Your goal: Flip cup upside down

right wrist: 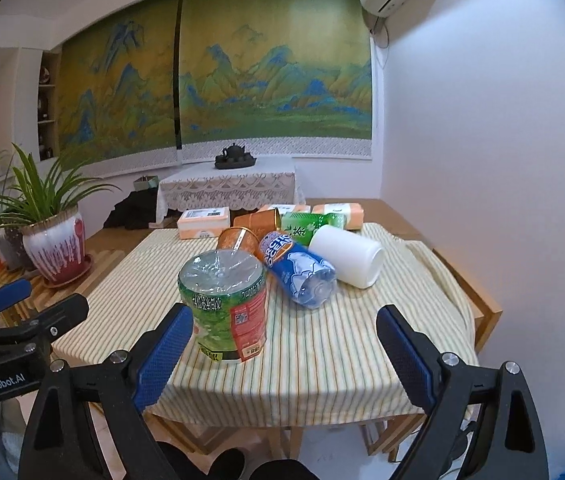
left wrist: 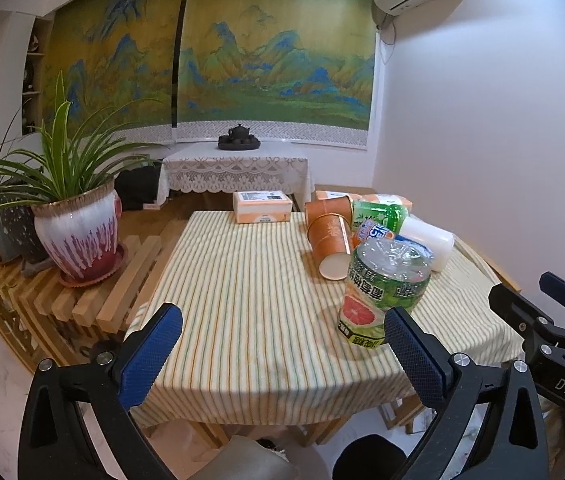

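A white cup [right wrist: 348, 255] lies on its side on the striped tablecloth [right wrist: 322, 344], mouth toward the right front; it also shows in the left wrist view [left wrist: 428, 240]. Two orange paper cups [left wrist: 328, 240] lie on their sides behind it, also seen in the right wrist view [right wrist: 242, 238]. A clear green-labelled bottle [right wrist: 226, 304] stands upside down at the front, also in the left wrist view [left wrist: 382, 292]. My left gripper [left wrist: 282, 354] is open and empty over the table's near edge. My right gripper [right wrist: 284, 354] is open and empty, right of the bottle.
A blue bottle [right wrist: 298, 270] and a green bottle [right wrist: 310, 224] lie among the cups. An orange-white box [left wrist: 262, 207] sits at the far edge. A potted plant [left wrist: 78, 232] stands on a slatted bench to the left. A white wall is at right.
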Motion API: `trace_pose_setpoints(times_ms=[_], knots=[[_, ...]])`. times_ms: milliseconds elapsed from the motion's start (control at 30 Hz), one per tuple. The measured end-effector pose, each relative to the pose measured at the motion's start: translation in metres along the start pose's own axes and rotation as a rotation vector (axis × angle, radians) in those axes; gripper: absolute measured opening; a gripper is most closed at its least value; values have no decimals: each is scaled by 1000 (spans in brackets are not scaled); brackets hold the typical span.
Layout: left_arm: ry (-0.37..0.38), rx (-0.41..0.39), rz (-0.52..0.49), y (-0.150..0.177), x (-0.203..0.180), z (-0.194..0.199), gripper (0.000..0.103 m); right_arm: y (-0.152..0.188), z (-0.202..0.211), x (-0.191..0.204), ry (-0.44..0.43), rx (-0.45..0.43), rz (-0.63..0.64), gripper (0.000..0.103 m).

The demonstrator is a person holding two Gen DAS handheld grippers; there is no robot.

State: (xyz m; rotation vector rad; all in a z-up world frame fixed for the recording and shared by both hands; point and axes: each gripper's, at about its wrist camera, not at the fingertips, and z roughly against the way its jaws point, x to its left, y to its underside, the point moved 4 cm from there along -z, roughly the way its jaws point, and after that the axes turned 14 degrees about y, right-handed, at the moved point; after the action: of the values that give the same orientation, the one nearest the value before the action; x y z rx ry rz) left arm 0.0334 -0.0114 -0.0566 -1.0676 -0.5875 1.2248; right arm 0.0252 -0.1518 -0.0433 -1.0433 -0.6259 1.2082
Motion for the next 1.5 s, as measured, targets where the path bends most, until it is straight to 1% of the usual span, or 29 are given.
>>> trace_pose_setpoints(times_ms=[600, 967, 1500], knots=[[-5, -26, -22, -2, -15, 13, 102, -3, 16, -15, 27, -49, -34, 93], [-24, -41, -20, -5, -10, 19, 102, -3, 15, -12, 22, -44, -36, 93], [-29, -42, -22, -6, -8, 20, 102, -3, 9, -12, 18, -36, -42, 93]])
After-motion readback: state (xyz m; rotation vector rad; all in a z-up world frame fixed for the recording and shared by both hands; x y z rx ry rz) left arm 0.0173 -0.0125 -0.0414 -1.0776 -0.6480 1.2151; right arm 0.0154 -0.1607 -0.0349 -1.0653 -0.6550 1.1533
